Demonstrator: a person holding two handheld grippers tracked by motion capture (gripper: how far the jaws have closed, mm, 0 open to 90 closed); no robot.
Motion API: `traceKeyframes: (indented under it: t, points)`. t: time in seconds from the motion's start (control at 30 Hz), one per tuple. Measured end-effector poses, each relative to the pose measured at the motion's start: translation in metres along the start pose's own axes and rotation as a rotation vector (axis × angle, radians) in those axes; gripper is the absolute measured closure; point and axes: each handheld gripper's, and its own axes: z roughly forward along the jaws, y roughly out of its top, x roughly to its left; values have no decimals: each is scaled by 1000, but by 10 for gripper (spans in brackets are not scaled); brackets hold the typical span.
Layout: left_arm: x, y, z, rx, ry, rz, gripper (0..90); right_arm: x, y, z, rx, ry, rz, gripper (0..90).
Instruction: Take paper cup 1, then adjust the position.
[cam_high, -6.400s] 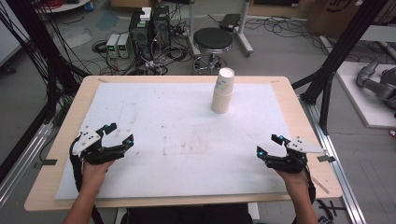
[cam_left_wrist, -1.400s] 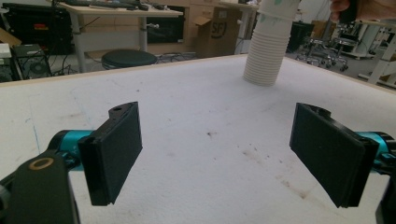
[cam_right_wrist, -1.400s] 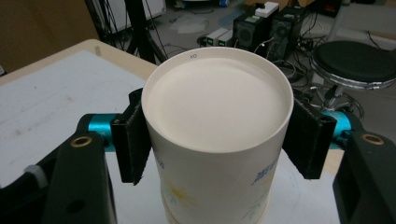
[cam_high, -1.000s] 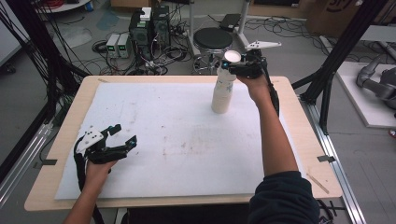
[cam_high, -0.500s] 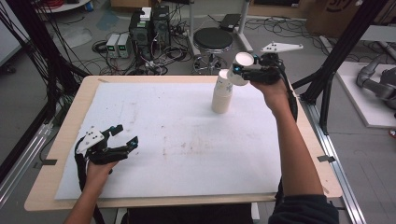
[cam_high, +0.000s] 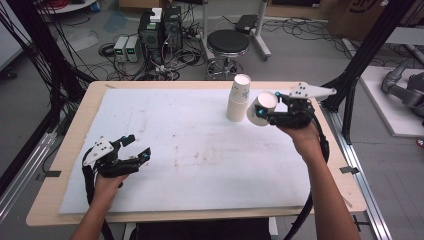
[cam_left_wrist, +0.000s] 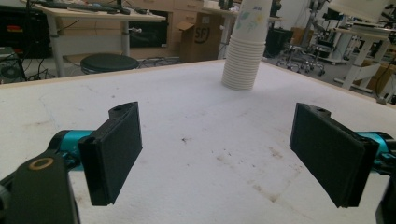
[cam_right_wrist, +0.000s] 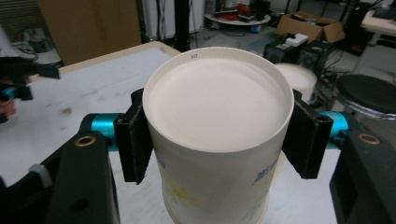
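Progress first: your right gripper (cam_high: 261, 114) is clamped on one paper cup (cam_high: 263, 106), its two black pads pressing the cup's sides. In the right gripper view that cup (cam_right_wrist: 217, 135) sits between the jaws with its flat bottom toward the camera. From above it lies tilted, its pale round end turned toward the stack of cups (cam_high: 238, 98), close beside the stack's upper part but apart from it, and clear of the table. So one cup is off the stack; setting it down on the white mat (cam_high: 200, 150) looks like the step left, and the rest of the stack is untouched.

Your left gripper (cam_high: 134, 149) rests low at the near left of the mat, jaws spread wide with nothing between them; its own view shows bare mat between the pads.

Containers: the top cup of the stack stands mouth up and looks empty. Whether anything is inside the held cup cannot be told.
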Motion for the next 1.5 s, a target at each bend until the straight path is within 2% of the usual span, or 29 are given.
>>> traceKeyframes:
  t: [0.3, 0.47, 0.57, 0.67, 0.77, 1.17, 1.37, 1.5]
  points:
    - [-3, 0, 0, -24, -31, -7, 168, 28, -50, 3, 10, 59, 3, 353]
    - [-4, -1, 1, -24, -47, 6, 168, 38, -69, 8, 8, 88, 7, 353]
    - [-4, -1, 2, -32, -57, 16, 168, 43, -76, 9, -11, 101, 17, 353]
    - [-5, -1, 3, -37, -56, 39, 168, 44, -79, 11, -7, 112, 14, 353]
    - [-6, 0, 4, -23, -61, 8, 165, 45, -79, 11, -8, 112, 10, 353]
    - [-11, 3, 5, -28, -94, 20, 157, 48, -79, 16, 0, 132, 3, 353]
    - [-14, 3, 8, -18, -139, 29, 161, 51, -80, 20, 8, 148, -7, 352]
    - [-18, 4, 11, -11, -164, 36, 161, 56, -80, 25, 14, 179, -9, 353]
